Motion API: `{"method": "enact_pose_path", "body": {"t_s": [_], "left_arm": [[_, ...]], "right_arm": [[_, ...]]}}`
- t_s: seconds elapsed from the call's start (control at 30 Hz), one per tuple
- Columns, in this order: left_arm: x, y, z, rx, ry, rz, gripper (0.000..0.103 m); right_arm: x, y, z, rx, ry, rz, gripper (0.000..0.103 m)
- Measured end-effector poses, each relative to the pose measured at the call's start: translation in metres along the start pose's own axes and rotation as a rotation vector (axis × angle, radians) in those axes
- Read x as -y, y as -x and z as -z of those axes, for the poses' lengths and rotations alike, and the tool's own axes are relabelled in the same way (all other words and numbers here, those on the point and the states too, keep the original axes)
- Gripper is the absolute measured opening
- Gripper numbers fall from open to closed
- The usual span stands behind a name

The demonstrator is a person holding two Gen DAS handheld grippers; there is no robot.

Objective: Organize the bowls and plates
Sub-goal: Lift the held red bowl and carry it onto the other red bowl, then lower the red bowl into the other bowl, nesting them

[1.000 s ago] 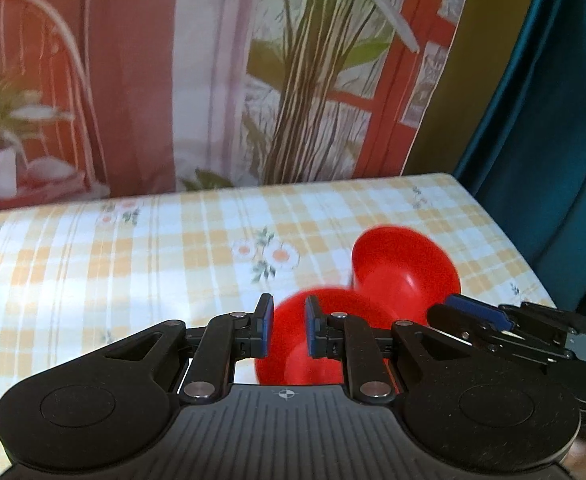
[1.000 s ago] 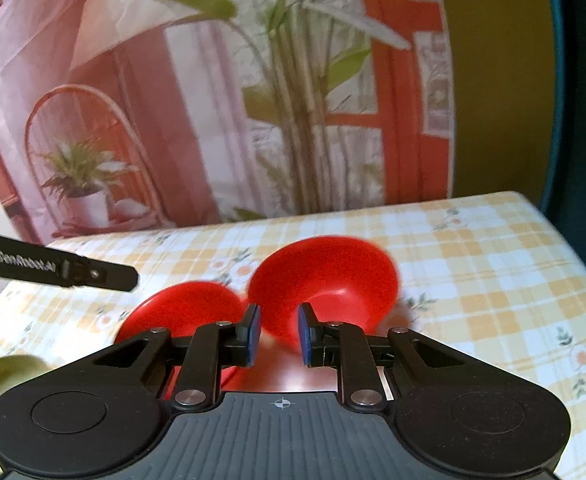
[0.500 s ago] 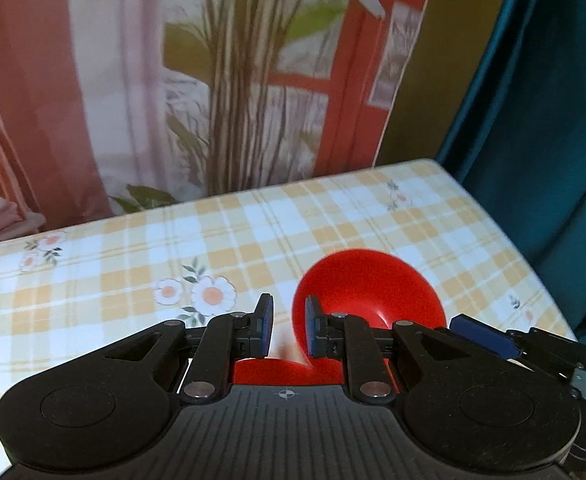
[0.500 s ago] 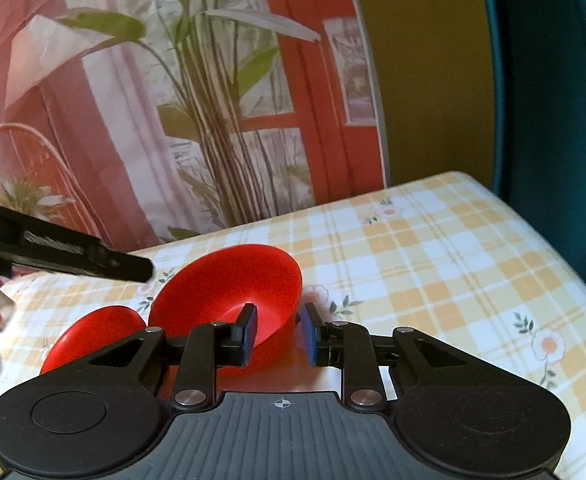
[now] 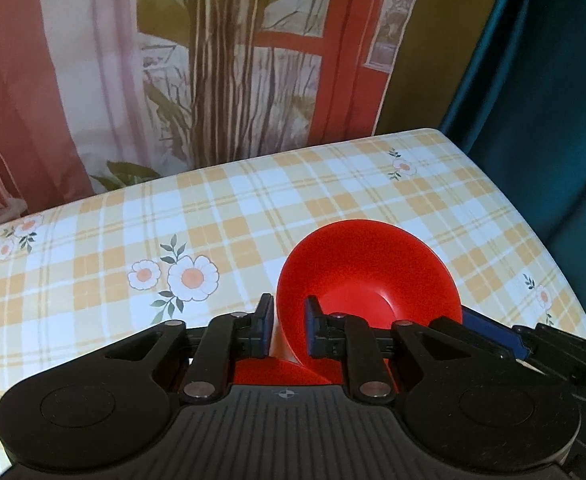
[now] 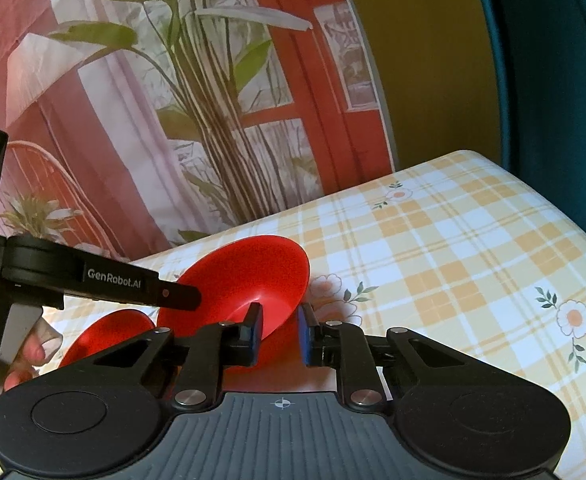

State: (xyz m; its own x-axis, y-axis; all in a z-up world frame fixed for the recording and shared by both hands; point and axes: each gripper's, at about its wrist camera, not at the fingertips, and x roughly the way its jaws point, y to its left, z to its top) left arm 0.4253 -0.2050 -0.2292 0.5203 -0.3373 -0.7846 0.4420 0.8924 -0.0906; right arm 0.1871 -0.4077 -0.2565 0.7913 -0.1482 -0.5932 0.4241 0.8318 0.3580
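Observation:
A red bowl (image 5: 365, 280) hangs tilted on its edge above the checked tablecloth (image 5: 253, 208), held from two sides. My left gripper (image 5: 289, 322) is shut on its left rim, one pad inside the bowl and one outside. My right gripper (image 6: 279, 330) has the bowl's (image 6: 237, 280) lower rim between its pads, and its jaws are closing on it. The right gripper's blue fingertips (image 5: 489, 330) show behind the bowl in the left wrist view. A second red bowl (image 6: 105, 336) lies on the cloth; a sliver of this second bowl (image 5: 277, 372) shows under my left gripper.
A printed backdrop of a plant and a red window frame (image 5: 229, 80) hangs right behind the table. A teal curtain (image 5: 553, 120) runs along the table's right edge. A person's fingers (image 6: 33, 348) hold the left gripper's handle.
My left gripper moved right from over the second bowl and its pads now straddle the tilted bowl's rim. The right gripper rolled, tipping the bowl steeper, and kept it between its pads.

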Motion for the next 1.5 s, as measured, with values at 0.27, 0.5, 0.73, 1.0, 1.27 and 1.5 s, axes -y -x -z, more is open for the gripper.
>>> {"method": "enact_pose_path", "body": {"t_s": [0.27, 0.5, 0.73, 1.0, 1.27, 1.5], "left_arm": [[0.007, 0.016, -0.002, 0.041, -0.022, 0.008, 0.016], [0.011, 0.038, -0.006, 0.092, -0.025, 0.019, 0.016], [0.003, 0.067, -0.001, 0.121, -0.023, 0.012, 0.016], [-0.017, 0.099, 0.011, 0.144, 0.001, -0.001, 0.016], [-0.037, 0.111, 0.032, 0.127, 0.037, -0.015, 0.017], [-0.048, 0.108, 0.049, 0.102, 0.063, -0.021, 0.017]], "right_arm": [[-0.002, 0.014, -0.009, 0.052, -0.004, 0.003, 0.016], [-0.008, 0.030, -0.020, 0.098, 0.010, 0.000, 0.016], [-0.024, 0.040, -0.022, 0.103, 0.016, -0.028, 0.016], [-0.050, 0.045, -0.017, 0.080, 0.045, -0.070, 0.017], [-0.071, 0.043, -0.001, 0.044, 0.072, -0.098, 0.017], [-0.079, 0.035, 0.012, 0.007, 0.085, -0.103, 0.017]]}}
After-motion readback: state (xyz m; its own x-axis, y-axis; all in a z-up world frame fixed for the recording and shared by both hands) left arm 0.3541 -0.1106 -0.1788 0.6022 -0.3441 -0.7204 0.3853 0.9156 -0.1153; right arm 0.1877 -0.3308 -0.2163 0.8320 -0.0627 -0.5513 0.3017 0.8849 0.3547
